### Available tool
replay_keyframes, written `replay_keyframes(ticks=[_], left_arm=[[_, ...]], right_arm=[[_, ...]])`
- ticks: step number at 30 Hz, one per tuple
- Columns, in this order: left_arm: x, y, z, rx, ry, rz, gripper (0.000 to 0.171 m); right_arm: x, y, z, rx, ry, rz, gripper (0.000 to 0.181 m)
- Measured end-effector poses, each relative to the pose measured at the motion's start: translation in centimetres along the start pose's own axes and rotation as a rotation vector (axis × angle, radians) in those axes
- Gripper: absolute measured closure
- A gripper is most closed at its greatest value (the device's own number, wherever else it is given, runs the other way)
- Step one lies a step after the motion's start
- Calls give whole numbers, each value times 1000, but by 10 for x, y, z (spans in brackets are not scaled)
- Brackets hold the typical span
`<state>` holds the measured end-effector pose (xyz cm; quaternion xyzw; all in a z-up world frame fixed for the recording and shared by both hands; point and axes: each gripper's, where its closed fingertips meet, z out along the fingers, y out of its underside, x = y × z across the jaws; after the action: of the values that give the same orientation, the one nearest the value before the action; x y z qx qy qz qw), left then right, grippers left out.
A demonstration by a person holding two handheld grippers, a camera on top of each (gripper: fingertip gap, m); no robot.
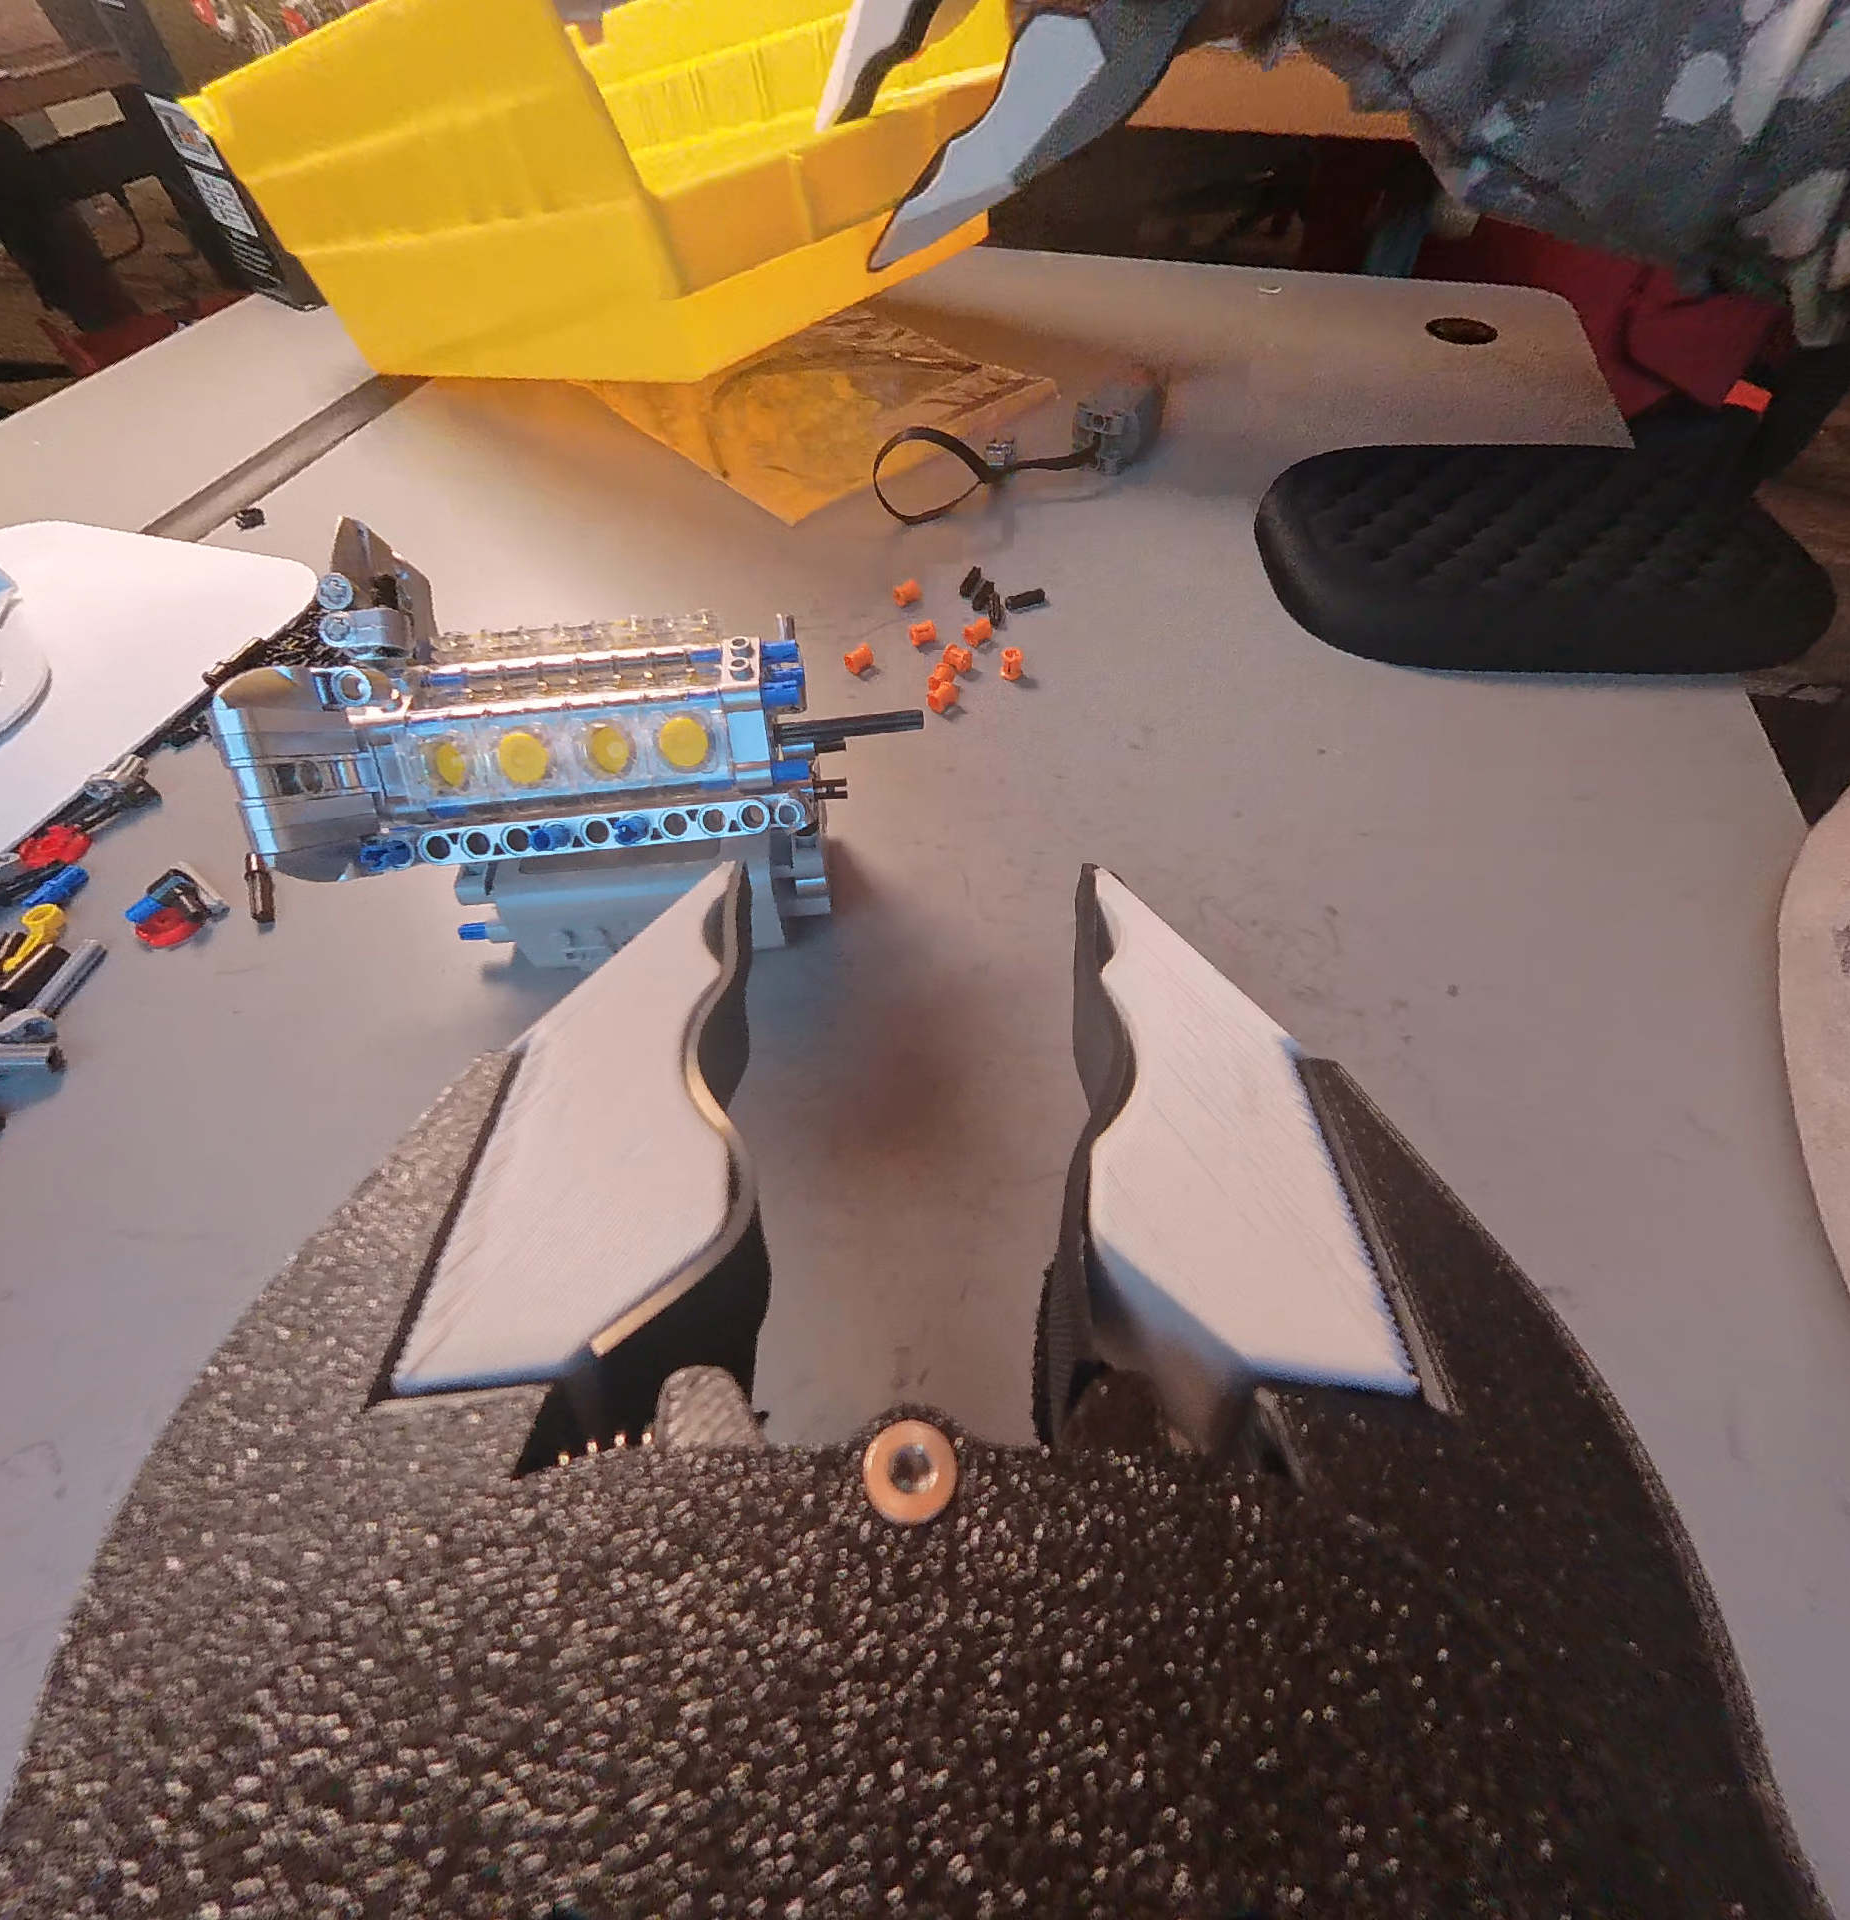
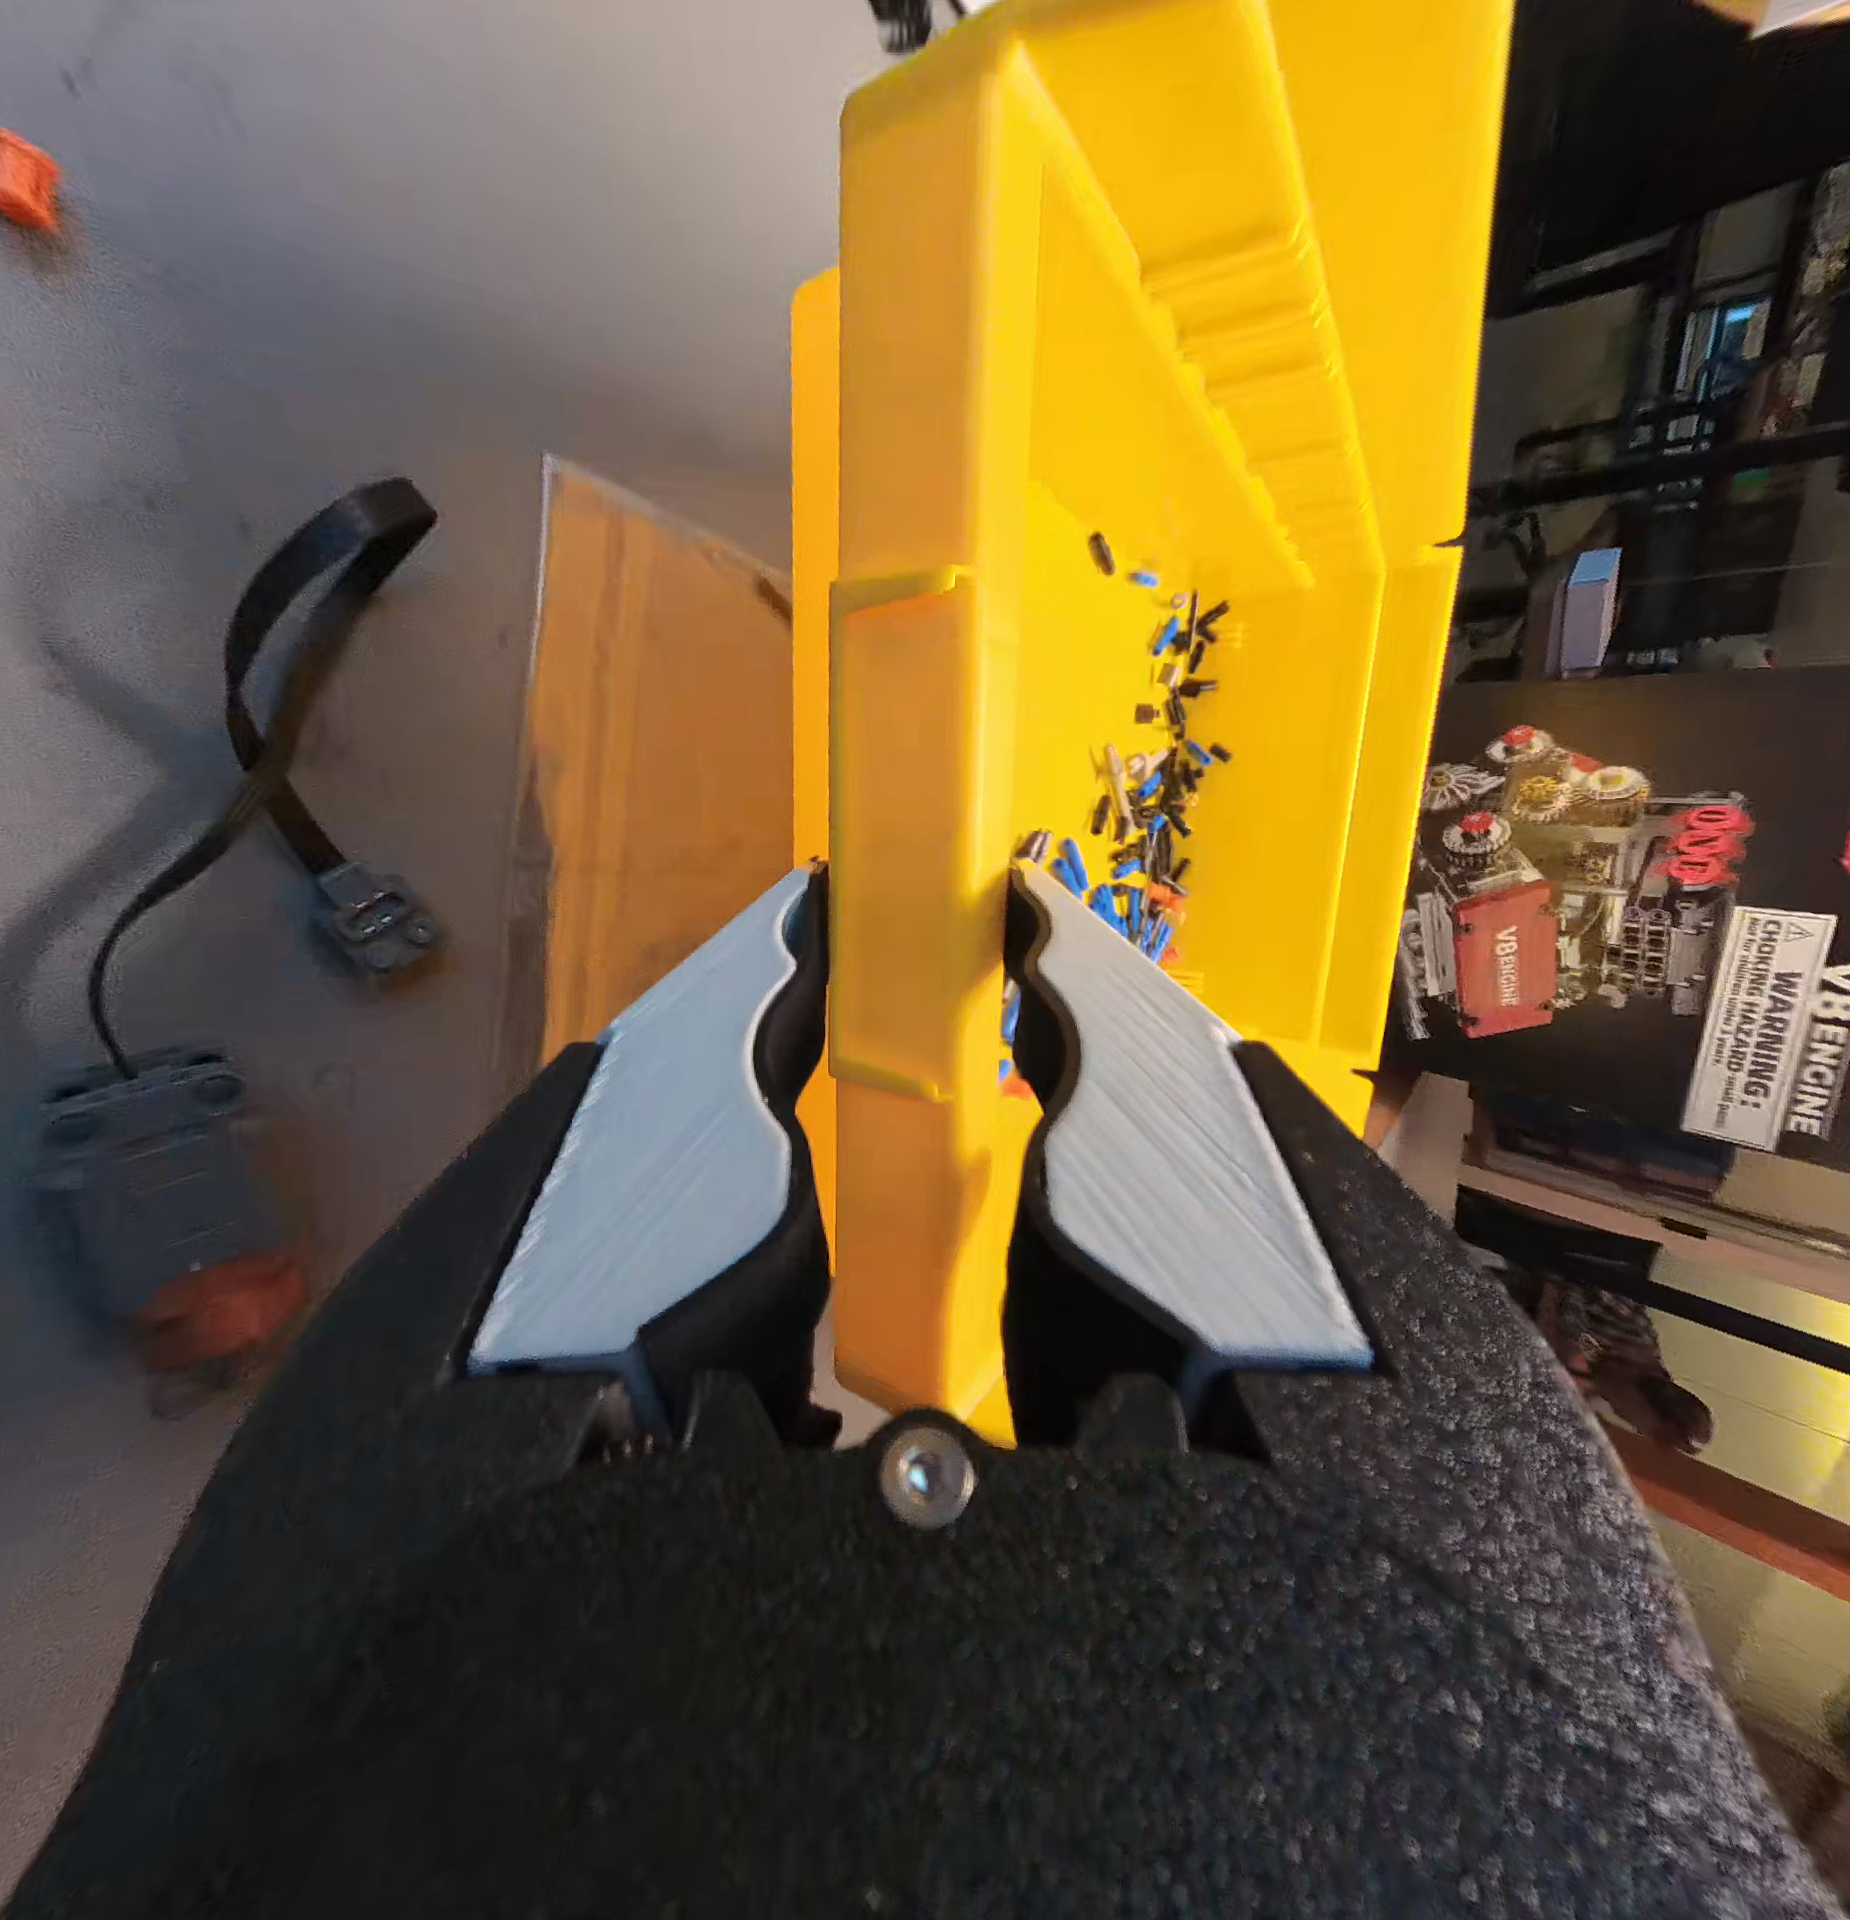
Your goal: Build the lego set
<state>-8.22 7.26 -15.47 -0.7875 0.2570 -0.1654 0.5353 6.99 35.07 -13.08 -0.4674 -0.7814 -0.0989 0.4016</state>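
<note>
Right gripper (image 2: 916, 883) clamped on the front wall of a yellow bin (image 2: 1108, 436) — one finger outside, one inside, the wall running straight down the gap. Bin tipped up off the grey table (image 1: 1264, 831), small black and blue pins (image 2: 1160, 769) heaped in the low corner beside the inner finger. Below the bin, a clear bag (image 1: 848, 416) and a grey motor with black cable (image 1: 1113, 410).

Left gripper (image 1: 910, 883) spread wide, holding nothing, low over bare table. Nearest to it, just ahead and to its left: a grey brick engine model (image 1: 526, 748), long axis lying crosswise, black axle pointing toward scattered orange bushings (image 1: 942, 660). Bin farther off, ahead and up — well apart from the left gripper.
</note>
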Motion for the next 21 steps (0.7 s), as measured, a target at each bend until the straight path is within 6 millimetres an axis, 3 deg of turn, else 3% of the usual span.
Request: replay_keyframes(ticks=[4,7,13,21], left_arm=[[1,2,-2,-9,-8,26,111],[3,4,0,-24,15,21,111],[5,5,1,-33,2,47,111],[2,7,2,-47,-21,48,111]], right_arm=[[-12,-10,-30,56,-24,-16,150],[-26,-3,-34,57,-6,-37,150],[-43,-7,-23,89,36,-66,150],[-66,-9,10,84,29,-85,149]])
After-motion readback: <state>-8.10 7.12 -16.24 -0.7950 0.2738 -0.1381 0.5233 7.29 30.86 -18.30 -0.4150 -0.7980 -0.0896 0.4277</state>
